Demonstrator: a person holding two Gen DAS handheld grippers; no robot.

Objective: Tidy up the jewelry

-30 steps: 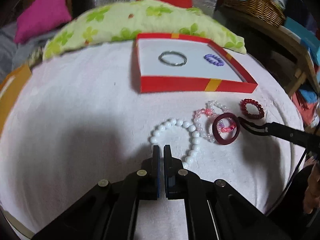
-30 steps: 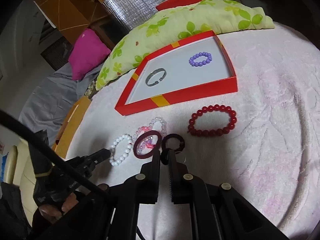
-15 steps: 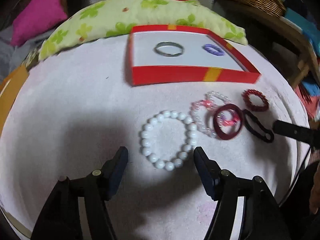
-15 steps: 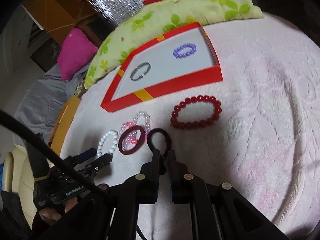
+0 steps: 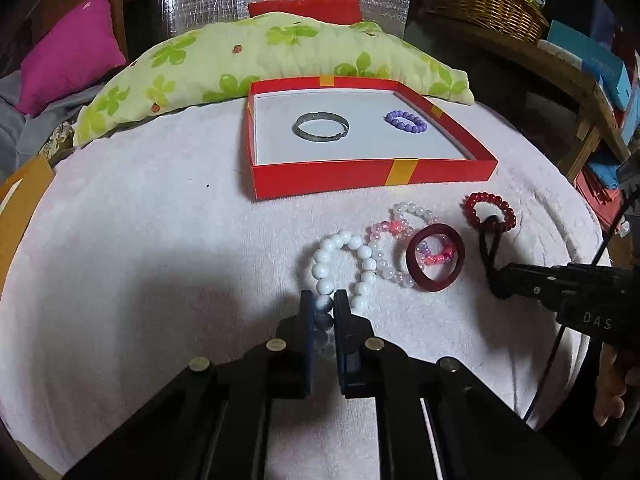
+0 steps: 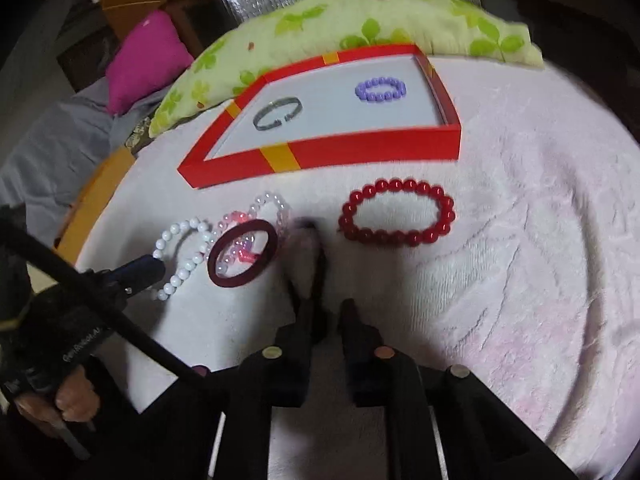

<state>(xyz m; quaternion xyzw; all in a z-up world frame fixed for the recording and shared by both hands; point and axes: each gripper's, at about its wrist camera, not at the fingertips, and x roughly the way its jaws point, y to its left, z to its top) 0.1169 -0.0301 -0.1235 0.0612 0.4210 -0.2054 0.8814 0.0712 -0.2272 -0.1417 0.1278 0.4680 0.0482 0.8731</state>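
Observation:
My left gripper (image 5: 323, 300) is shut on the near side of a white bead bracelet (image 5: 346, 264), which lies squeezed on the white blanket. My right gripper (image 6: 328, 308) holds a black hair tie (image 6: 316, 276), pulled long and blurred; in the left wrist view the hair tie (image 5: 490, 248) stretches from its tips. A dark red bangle (image 5: 435, 258) lies over a pink and clear bead bracelet (image 5: 390, 232). A red bead bracelet (image 6: 396, 212) lies to the right. A red tray (image 5: 372, 174) holds a silver bangle (image 5: 322, 127) and a purple bead bracelet (image 5: 405, 121).
A green leaf-pattern pillow (image 5: 256, 64) lies behind the tray, with a pink cushion (image 5: 66, 60) at far left. A wicker basket (image 5: 492, 0) and a wooden shelf (image 5: 592, 92) stand at the right. An orange box edge (image 5: 20, 200) is at the left.
My left gripper opened wide, moved forward and shut on the white bead bracelet, squeezing it narrow. My right gripper pulled the black hair tie back, stretching it.

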